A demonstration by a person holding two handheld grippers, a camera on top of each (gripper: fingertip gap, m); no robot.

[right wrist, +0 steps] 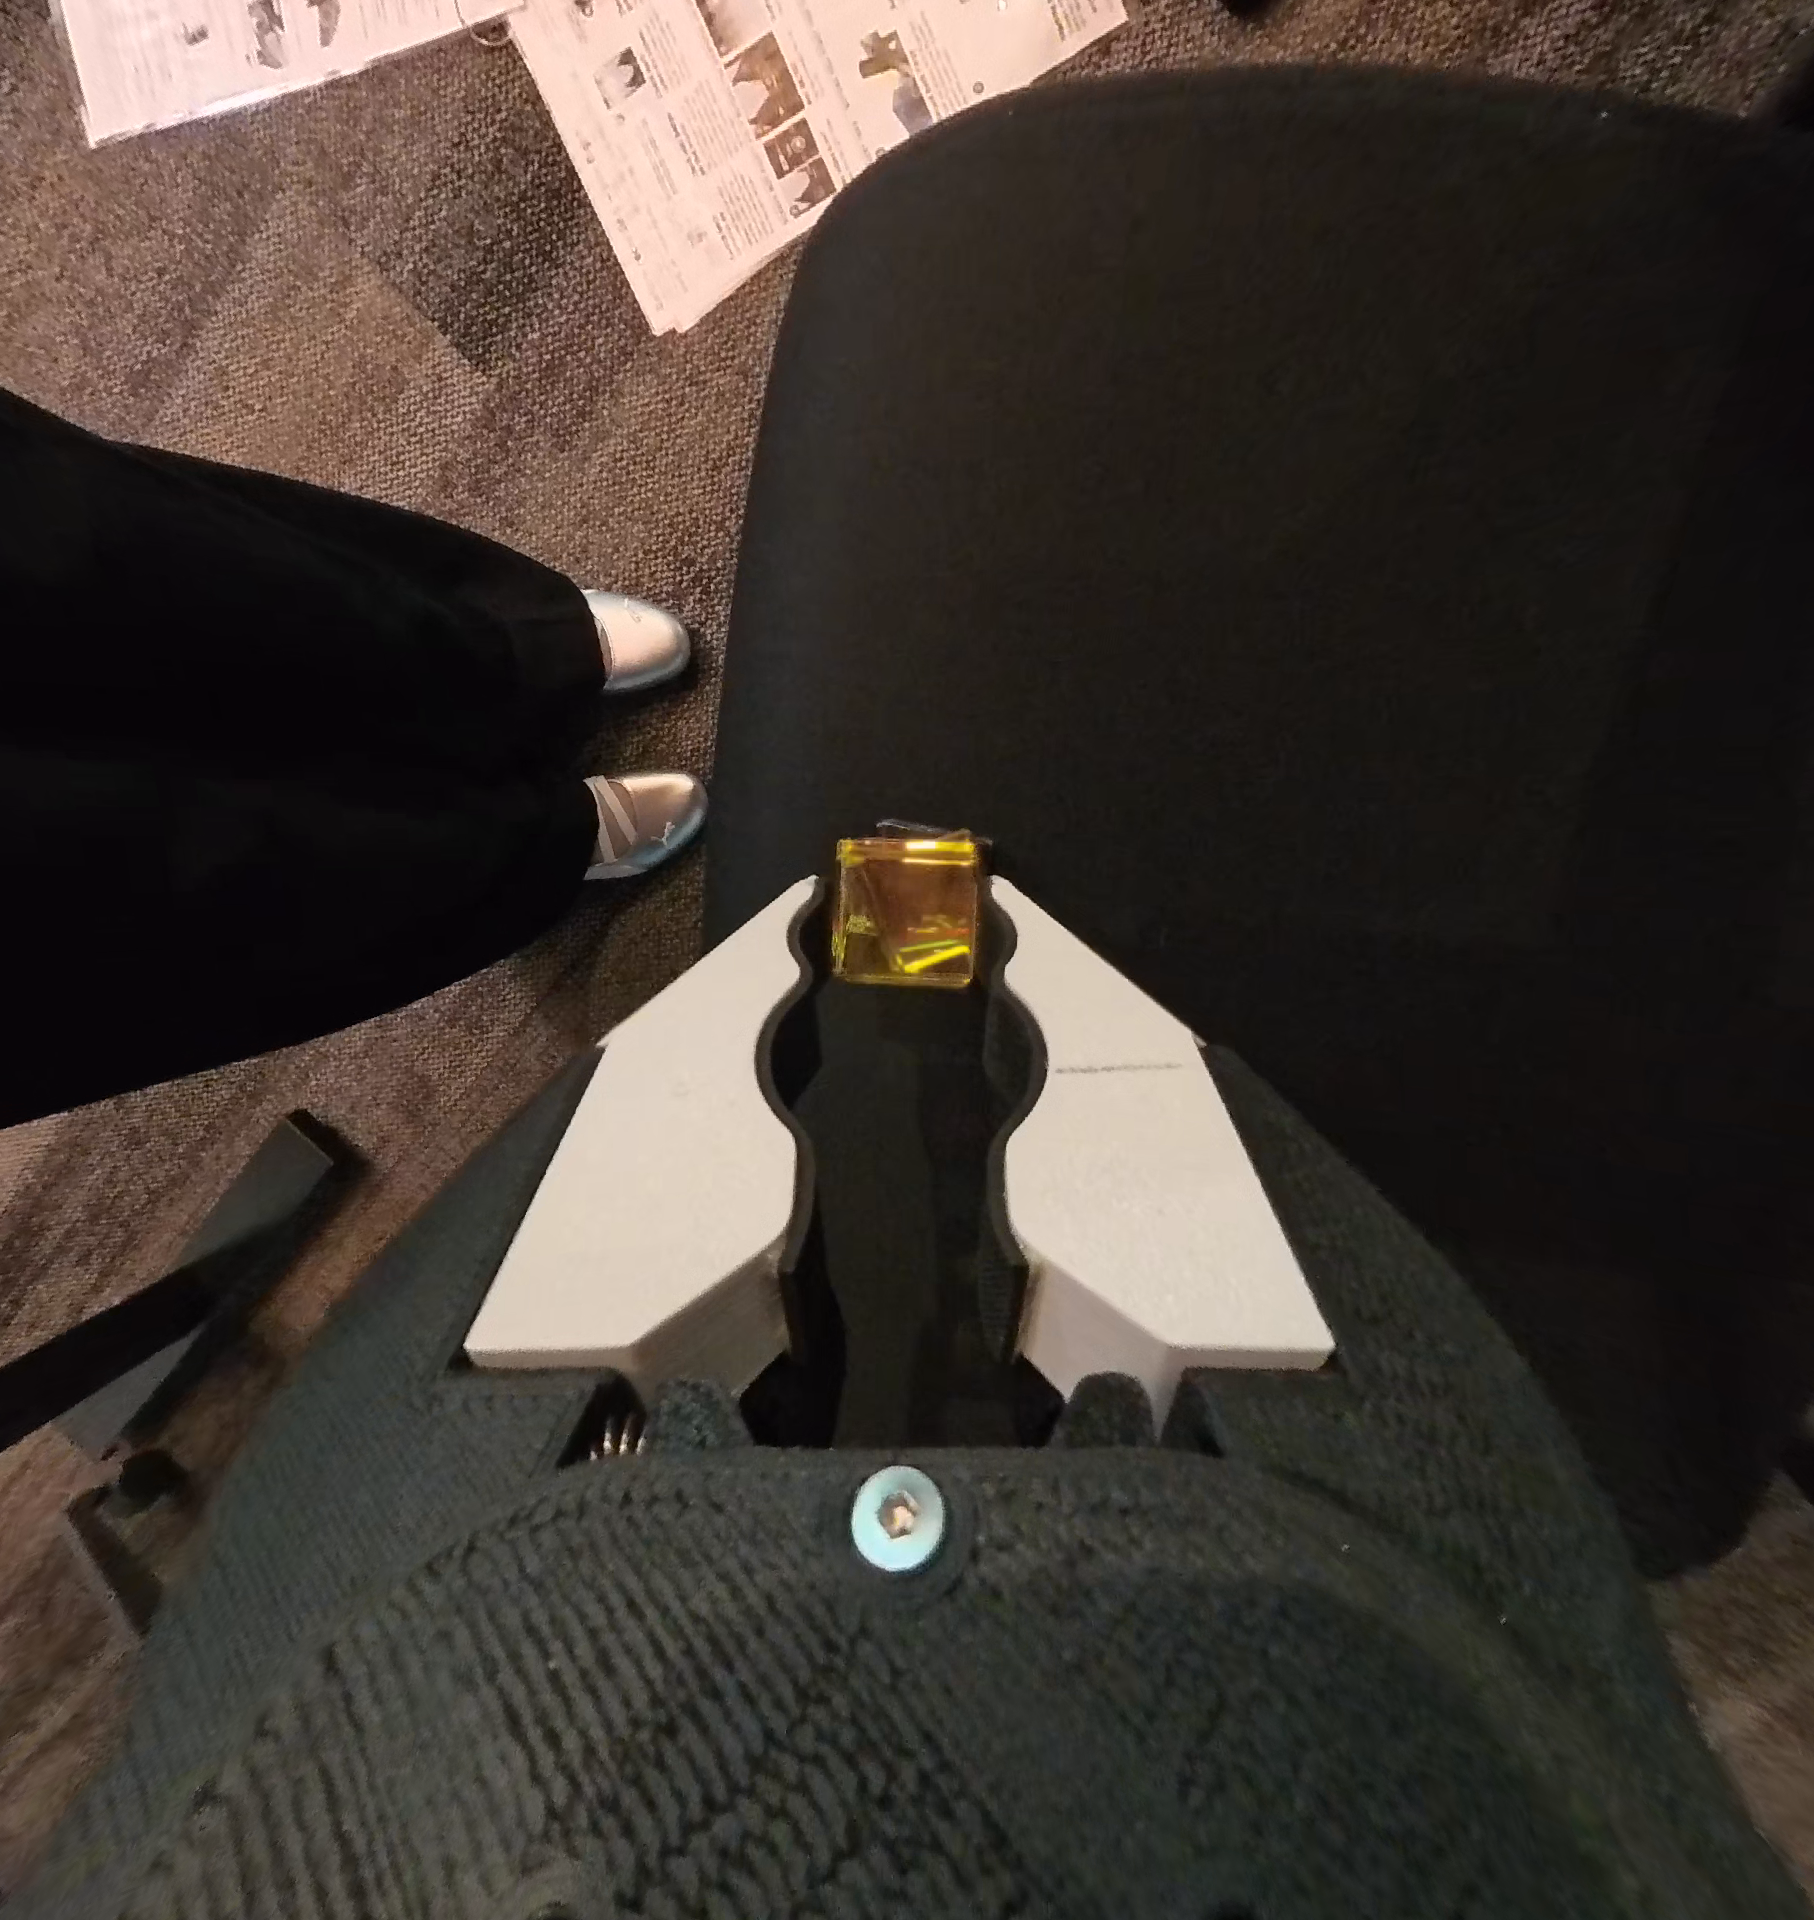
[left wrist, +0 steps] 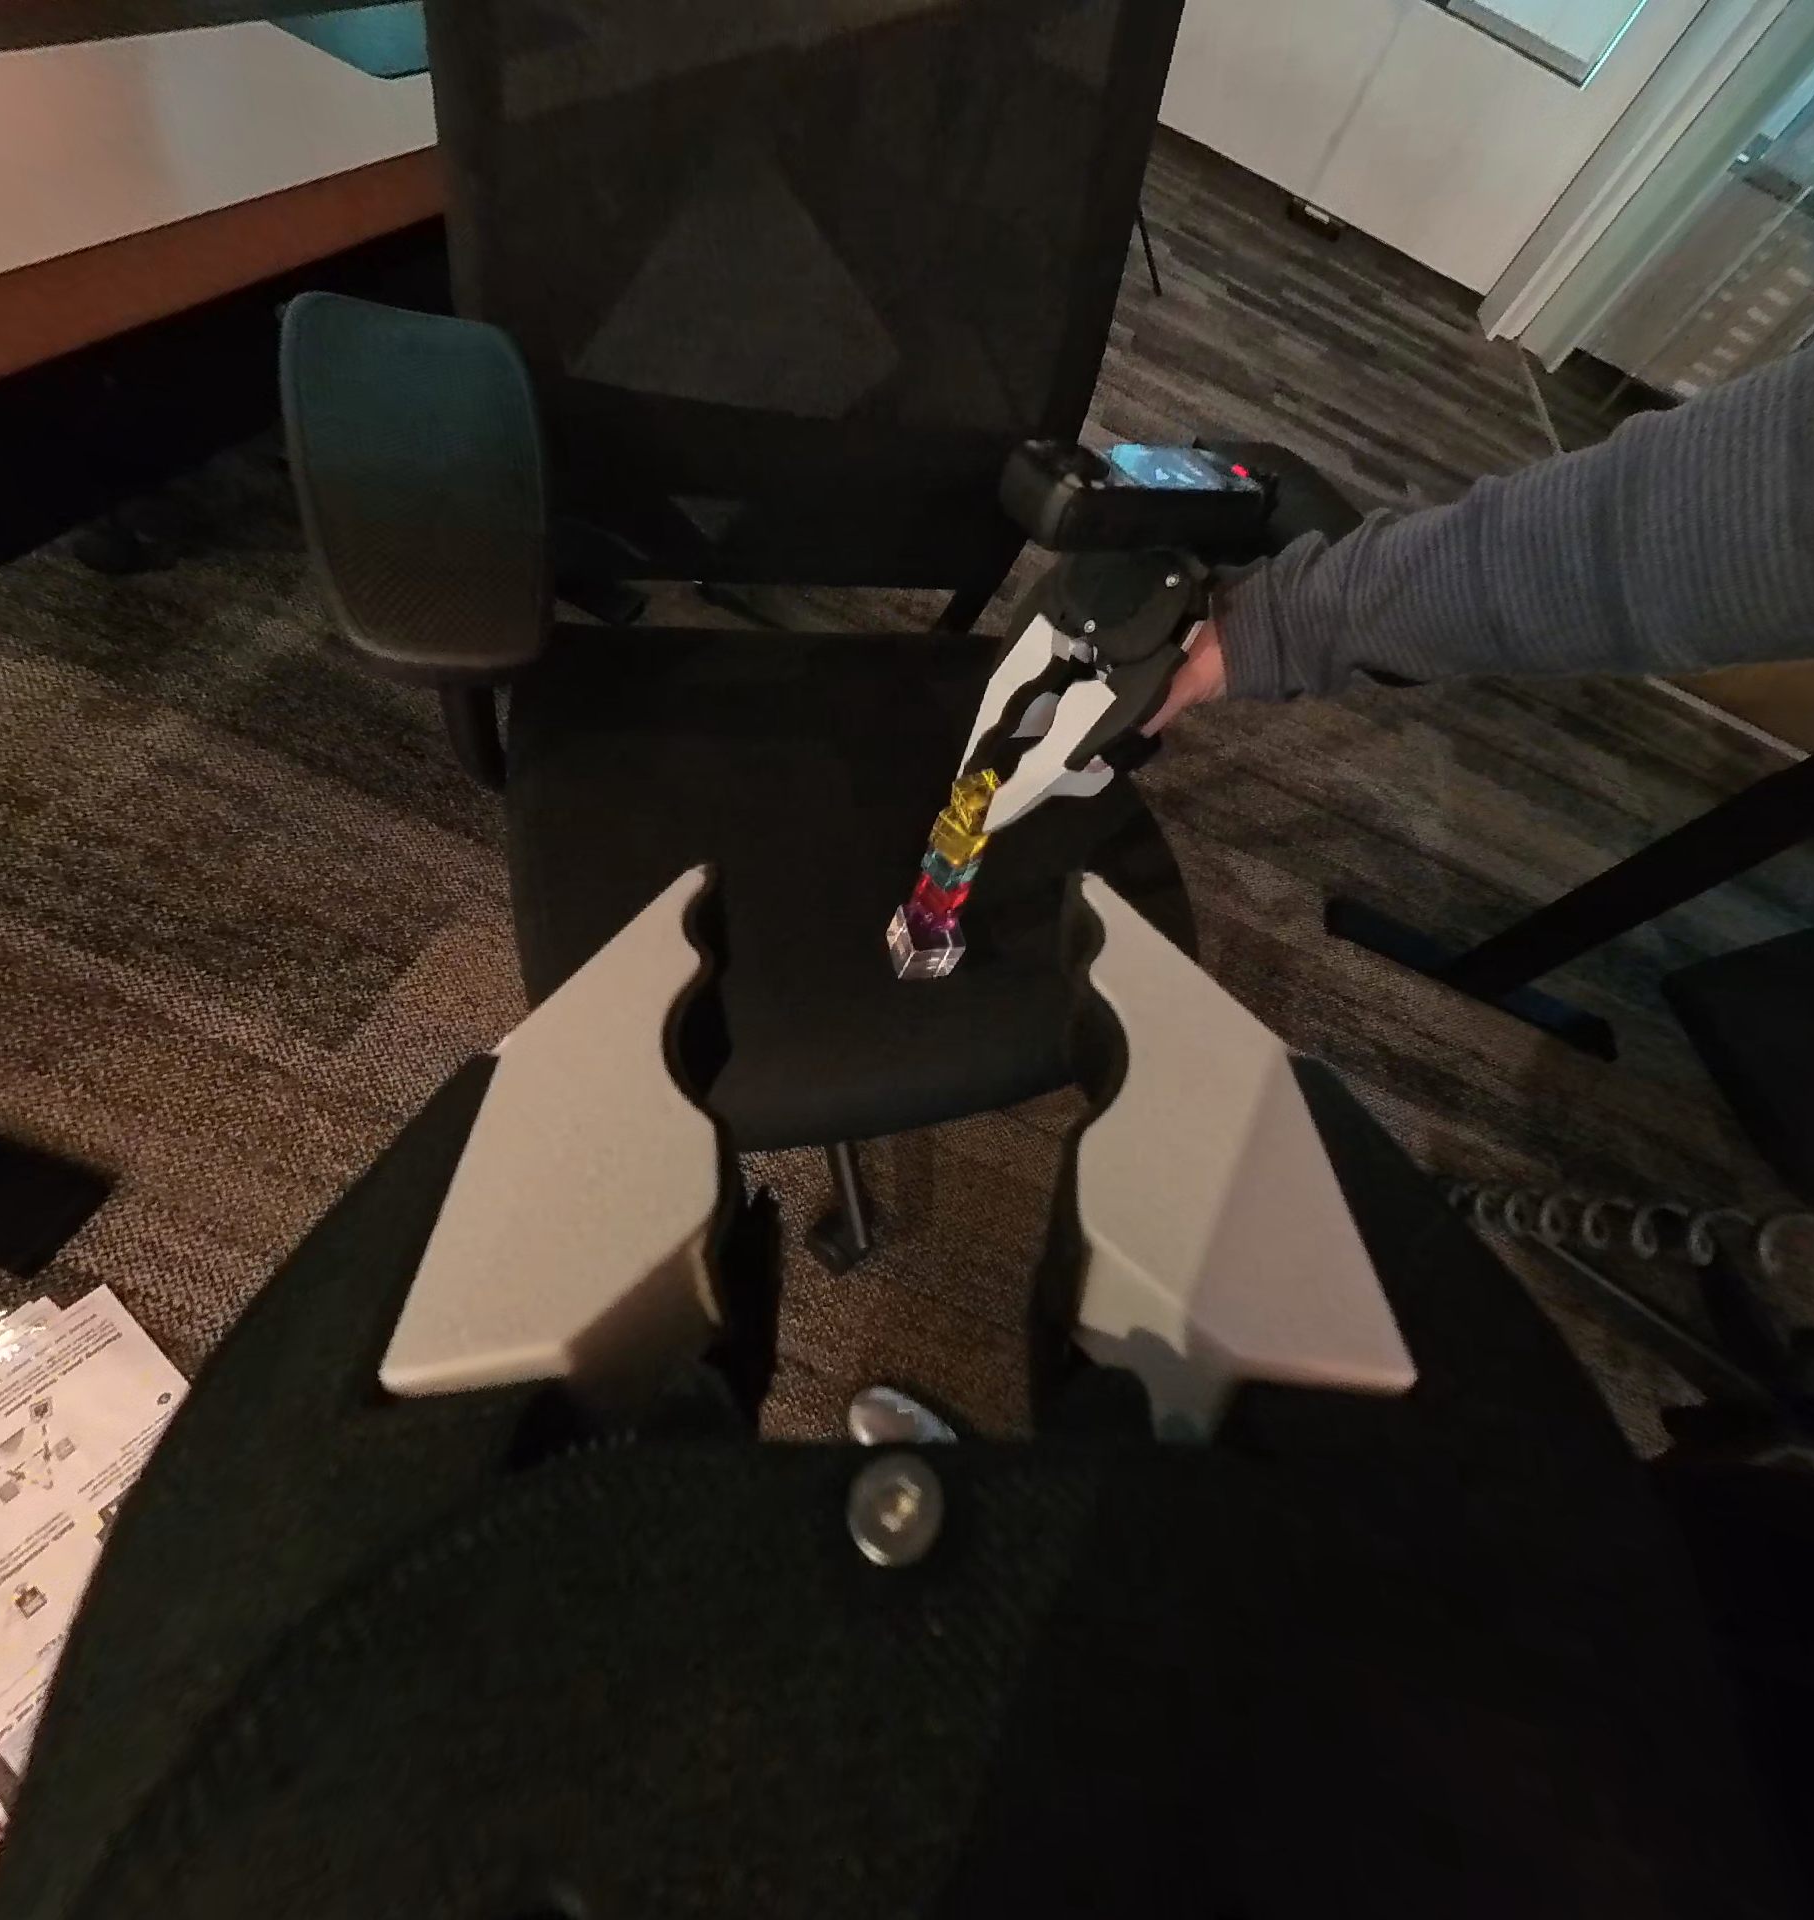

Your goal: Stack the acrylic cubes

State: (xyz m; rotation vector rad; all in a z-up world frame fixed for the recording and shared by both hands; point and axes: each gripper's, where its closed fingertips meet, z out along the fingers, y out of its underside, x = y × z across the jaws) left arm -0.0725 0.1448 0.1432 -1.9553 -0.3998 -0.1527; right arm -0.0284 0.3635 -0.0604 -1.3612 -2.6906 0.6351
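Right wrist view is looking straight down on the right gripper [right wrist: 905,914], whose two white fingers are pressing their dark pads against opposite sides of a translucent yellow cube [right wrist: 905,912] above the black fabric seat [right wrist: 1298,520] of an office chair. Under the cube, the edge of another block is peeking out, too little of it showing to name. Beside the seat, a person's black trouser legs [right wrist: 238,748] and silver shoes [right wrist: 643,634] are standing on the mottled brown carpet [right wrist: 311,291], with printed white sheets [right wrist: 778,114] lying farther off.

From the left wrist view, that same gripper [left wrist: 991,800] is reaching down from a grey knitted sleeve [left wrist: 1557,540] and clamping the yellow cube [left wrist: 976,792] at the top of a leaning stack of see-through blocks [left wrist: 950,883]: a second yellow one, then teal, red and purple, sitting on a clear cube [left wrist: 926,943] that is resting on the seat. The left gripper [left wrist: 898,914] is hanging nearer the camera with its white fingers spread wide and nothing between them, well apart from the stack. The chair's black mesh backrest [left wrist: 778,260] is rising behind, and a padded armrest [left wrist: 415,478] is standing to one side.
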